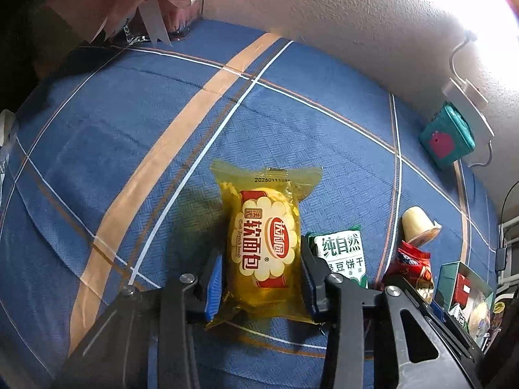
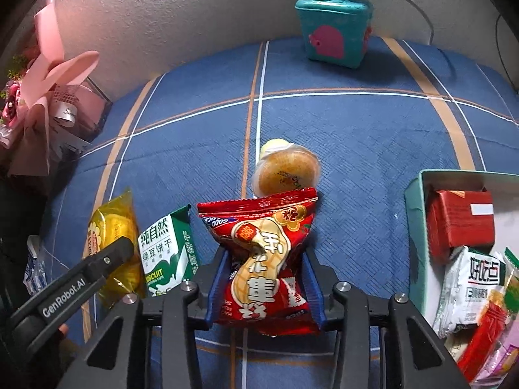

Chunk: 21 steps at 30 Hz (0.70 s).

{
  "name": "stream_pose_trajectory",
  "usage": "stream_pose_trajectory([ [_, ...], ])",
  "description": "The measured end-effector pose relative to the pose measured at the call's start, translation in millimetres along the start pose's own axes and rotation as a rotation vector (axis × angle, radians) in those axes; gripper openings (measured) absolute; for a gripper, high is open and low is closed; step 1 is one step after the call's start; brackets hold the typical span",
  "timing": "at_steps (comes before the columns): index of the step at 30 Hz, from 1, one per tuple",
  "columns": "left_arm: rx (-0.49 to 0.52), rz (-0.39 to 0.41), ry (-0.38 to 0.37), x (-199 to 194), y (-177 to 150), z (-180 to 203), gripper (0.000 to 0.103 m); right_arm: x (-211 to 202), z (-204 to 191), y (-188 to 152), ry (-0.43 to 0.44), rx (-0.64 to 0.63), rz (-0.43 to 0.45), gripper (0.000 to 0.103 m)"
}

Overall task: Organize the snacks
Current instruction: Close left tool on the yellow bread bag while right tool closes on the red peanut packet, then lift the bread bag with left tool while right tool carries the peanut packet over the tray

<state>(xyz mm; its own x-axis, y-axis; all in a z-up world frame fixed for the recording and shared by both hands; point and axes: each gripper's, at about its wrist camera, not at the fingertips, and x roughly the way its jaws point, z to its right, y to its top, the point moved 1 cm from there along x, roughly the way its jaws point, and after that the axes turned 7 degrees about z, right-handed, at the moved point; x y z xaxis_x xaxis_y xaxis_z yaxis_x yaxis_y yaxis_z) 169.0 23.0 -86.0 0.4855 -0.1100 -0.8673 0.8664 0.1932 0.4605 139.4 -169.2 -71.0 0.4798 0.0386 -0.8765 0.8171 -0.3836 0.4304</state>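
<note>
My left gripper (image 1: 261,278) is shut on a yellow soft bread packet (image 1: 264,243), held just above the blue checked cloth (image 1: 129,149). My right gripper (image 2: 266,278) is shut on a red peanut snack bag (image 2: 266,259). A green-and-white biscuit pack (image 2: 167,253) lies between the two, also in the left wrist view (image 1: 342,254). A jelly cup (image 2: 287,170) lies on its side just beyond the red bag. A teal-walled open box (image 2: 416,227) at the right holds several snack packets.
A teal tin with a pink shape (image 2: 334,29) stands at the back by the wall. A pink bouquet (image 2: 48,97) lies at the back left. A white cable (image 2: 418,9) runs along the wall.
</note>
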Motion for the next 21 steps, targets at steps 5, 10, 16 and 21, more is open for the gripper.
stream_pose_trajectory([
  [5,-0.008,0.015,-0.008,-13.4,-0.8,-2.1,0.041,-11.2,1.2,-4.7,0.004,0.005,0.005,0.043],
  [10,0.015,0.029,-0.013,-29.5,-2.3,5.7,0.041,-26.1,3.0,-10.9,0.010,0.011,0.015,0.043],
  [16,0.014,0.055,-0.027,-54.3,-8.3,14.8,0.041,-51.1,12.5,-18.9,0.007,0.027,0.032,0.043],
  [21,0.016,0.075,-0.045,-73.0,-18.2,24.3,0.041,-76.6,28.1,-24.2,-0.006,0.052,0.061,0.043],
])
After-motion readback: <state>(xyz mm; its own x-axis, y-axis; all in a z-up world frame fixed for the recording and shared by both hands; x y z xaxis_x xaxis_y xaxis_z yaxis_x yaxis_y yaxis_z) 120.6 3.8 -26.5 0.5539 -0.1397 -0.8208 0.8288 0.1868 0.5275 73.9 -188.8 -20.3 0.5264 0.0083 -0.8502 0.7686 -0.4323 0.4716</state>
